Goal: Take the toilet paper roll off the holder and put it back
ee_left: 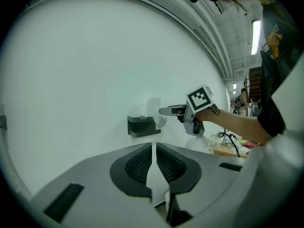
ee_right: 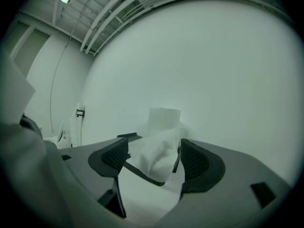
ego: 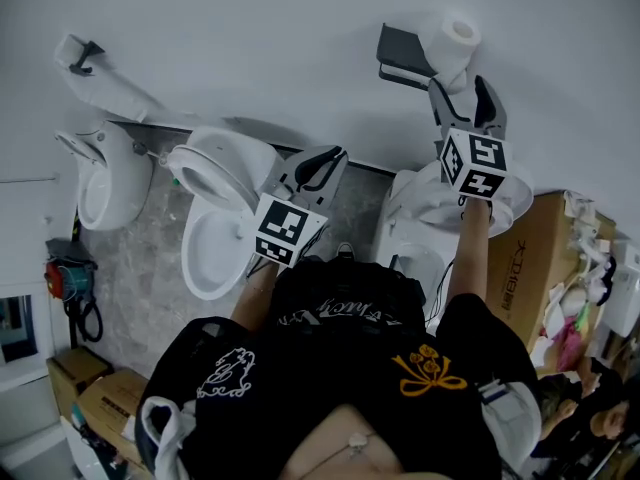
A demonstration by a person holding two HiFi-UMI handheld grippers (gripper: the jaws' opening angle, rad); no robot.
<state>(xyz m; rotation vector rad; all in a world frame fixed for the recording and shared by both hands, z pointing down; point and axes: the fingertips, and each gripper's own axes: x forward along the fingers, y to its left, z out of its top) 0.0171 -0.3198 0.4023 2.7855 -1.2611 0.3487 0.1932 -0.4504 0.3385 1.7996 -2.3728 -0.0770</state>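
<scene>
Both jaws spread, I'm holding the right gripper (ego: 465,93) around the tail of the toilet paper roll (ego: 458,38) for grasping; the left gripper (ego: 322,163) is resting, pressed together.

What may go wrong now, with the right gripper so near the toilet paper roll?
1. The right gripper is open with only the loose paper tail between its jaws. Closing here would likely pinch the tail, not the roll, and could unwind or tear it.
2. The roll stands on end at the holder; a bump from a jaw might knock it down.
</scene>
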